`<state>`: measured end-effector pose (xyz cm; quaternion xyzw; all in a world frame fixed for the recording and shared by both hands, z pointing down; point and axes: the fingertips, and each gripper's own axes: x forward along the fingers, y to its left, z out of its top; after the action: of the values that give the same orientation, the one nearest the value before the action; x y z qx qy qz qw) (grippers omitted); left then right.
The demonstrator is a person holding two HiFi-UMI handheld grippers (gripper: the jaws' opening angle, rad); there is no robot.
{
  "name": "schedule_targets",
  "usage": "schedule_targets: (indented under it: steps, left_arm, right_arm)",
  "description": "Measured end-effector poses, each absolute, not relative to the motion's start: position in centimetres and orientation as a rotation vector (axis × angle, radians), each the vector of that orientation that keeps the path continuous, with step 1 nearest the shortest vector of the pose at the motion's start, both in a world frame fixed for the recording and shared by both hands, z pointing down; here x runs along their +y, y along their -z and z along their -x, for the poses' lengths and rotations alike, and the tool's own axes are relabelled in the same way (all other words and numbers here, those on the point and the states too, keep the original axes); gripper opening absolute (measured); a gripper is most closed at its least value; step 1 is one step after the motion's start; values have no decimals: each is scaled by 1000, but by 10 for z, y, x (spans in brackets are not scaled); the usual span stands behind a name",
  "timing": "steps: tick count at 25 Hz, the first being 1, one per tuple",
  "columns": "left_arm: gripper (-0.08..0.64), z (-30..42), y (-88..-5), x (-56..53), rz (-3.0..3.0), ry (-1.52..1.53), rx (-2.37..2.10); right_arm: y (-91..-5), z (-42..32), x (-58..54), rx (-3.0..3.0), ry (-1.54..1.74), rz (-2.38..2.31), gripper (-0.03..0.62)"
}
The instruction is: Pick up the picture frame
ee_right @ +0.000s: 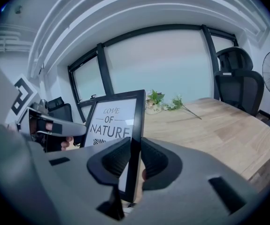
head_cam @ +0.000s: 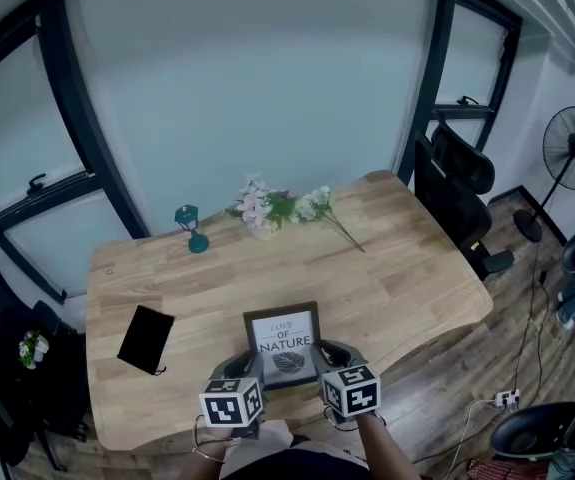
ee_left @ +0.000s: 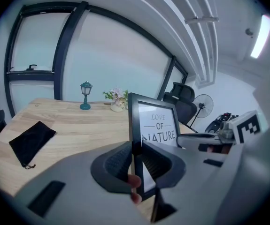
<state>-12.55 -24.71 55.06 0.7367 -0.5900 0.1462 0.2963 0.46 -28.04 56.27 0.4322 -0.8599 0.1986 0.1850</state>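
A black picture frame [head_cam: 282, 345] with a white print reading "LOVE OF NATURE" is held above the near edge of the wooden table [head_cam: 387, 278]. My left gripper [head_cam: 246, 368] is shut on the frame's left edge [ee_left: 135, 125], its pads pressing both faces. On the frame's right edge [ee_right: 137, 125] my right gripper [head_cam: 319, 356] is shut the same way. The frame [ee_left: 156, 125] stands upright and faces me, lifted off the tabletop. Fingers show behind its lower edge in both gripper views.
A black pouch [head_cam: 146, 339] lies at the table's left. A small teal lantern [head_cam: 191, 228] and a posy of flowers [head_cam: 285, 208] stand at the far edge. Black office chairs [head_cam: 457, 193] sit to the right, and a standing fan [head_cam: 567, 163] beyond them.
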Motion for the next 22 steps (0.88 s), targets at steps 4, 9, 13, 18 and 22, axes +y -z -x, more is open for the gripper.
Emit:
schedule_targets:
  steps: [4,9,13,18,22]
  left_arm:
    - [61,116,-544,-236,-1969,-384,-1580]
    - [61,108,-536,-223,-1981,-383,-1602]
    - [61,103,-525,-213,-1993,-370,-1620]
    - [61,97,-515,-199,-2009,-356,-1634]
    - [61,93,-508,-189,-2017,-339,-1648]
  right_arm:
    - [-557,-14,-270,-2436,-553,-1223,69]
    - [-548,-22,-258,-2462,-527,-1232,69]
    - [-538,-27,-248,-2484,-506,-1237,69]
    - [-527,-34,-234,-2508,-486,-1251,69]
    - [-518,-37,-224,-2528,-465,-1257,69]
